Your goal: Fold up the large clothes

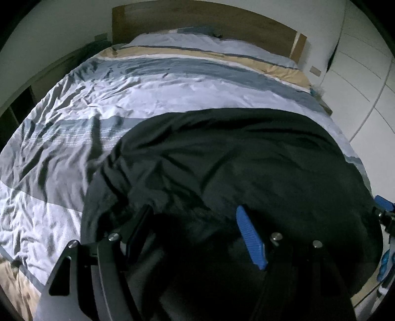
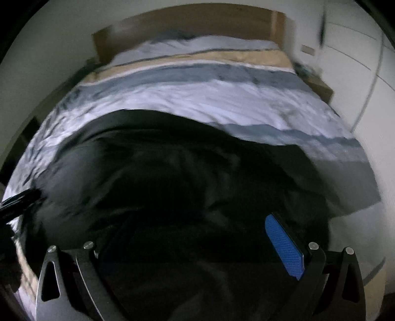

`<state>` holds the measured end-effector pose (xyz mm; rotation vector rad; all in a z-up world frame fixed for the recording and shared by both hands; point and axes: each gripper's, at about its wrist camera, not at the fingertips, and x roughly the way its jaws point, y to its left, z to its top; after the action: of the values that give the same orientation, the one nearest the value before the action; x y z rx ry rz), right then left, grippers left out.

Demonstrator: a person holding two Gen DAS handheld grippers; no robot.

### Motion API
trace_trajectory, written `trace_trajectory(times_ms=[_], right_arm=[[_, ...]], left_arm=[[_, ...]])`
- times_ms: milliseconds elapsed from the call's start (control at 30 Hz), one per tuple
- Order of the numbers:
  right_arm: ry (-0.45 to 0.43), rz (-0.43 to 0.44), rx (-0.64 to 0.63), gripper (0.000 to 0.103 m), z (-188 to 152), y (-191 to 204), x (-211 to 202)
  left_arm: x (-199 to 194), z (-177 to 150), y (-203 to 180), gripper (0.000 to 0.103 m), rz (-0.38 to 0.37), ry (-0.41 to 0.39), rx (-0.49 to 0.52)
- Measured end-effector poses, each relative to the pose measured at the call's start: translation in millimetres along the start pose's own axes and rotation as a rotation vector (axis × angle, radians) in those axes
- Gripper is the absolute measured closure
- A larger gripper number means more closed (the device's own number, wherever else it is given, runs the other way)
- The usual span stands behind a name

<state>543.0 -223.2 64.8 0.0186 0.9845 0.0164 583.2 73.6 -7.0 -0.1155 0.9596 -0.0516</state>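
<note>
The left gripper and right gripper are both hanging with jaws apart over the black garment, pinching nothing. It is lying rumpled on the near end of the striped duvet. Each should probably be clamping a near edge firmly, then lifting evenly, keeping the cloth taut

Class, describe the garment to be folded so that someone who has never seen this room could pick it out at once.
Start at the bed with the wooden headboard and follow its striped duvet down toward the near end. There a large black garment lies spread across the cover. It is the only dark, unpatterned cloth on a bed of white, grey-blue and tan bands.
</note>
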Motion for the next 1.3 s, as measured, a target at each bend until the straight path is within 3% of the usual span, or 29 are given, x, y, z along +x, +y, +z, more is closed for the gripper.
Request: trace_trajectory(times_ms=[267, 633, 833, 933, 1067, 1300], right_arm=[[0.048, 0.062, -0.046, 0.0, -28.4, 26.4, 0.2], [0.131, -0.047, 0.026, 0.0, -69.6, -40.3, -14.4], [0.098, -0.072, 0.088, 0.0, -79.0, -82.1, -48.7], [0.087, -0.035, 0.163, 0.0, -77.7, -108.3, -57.0], [0.079, 0.038, 0.294, 0.0, -69.5, -142.5, -52.6], [0.165, 0.194, 0.438, 0.0, -64.3, -176.4, -3.1]], left_arm=[[1.5, -18.8, -6.6, 0.035, 0.003, 0.031, 0.017], [-22.1, -39.2, 30.5, 0.035, -0.026, 0.0, -0.044], [-55.6, -41.6, 66.3, 0.035, -0.071, -0.012, -0.113], [-69.3, -39.5, 94.2, 0.035, -0.065, -0.041, -0.17], [-66.2, -36.0, 126.1, 0.035, -0.082, -0.014, -0.221], [-31.0, -43.2, 157.1, 0.035, -0.237, 0.099, -0.3]])
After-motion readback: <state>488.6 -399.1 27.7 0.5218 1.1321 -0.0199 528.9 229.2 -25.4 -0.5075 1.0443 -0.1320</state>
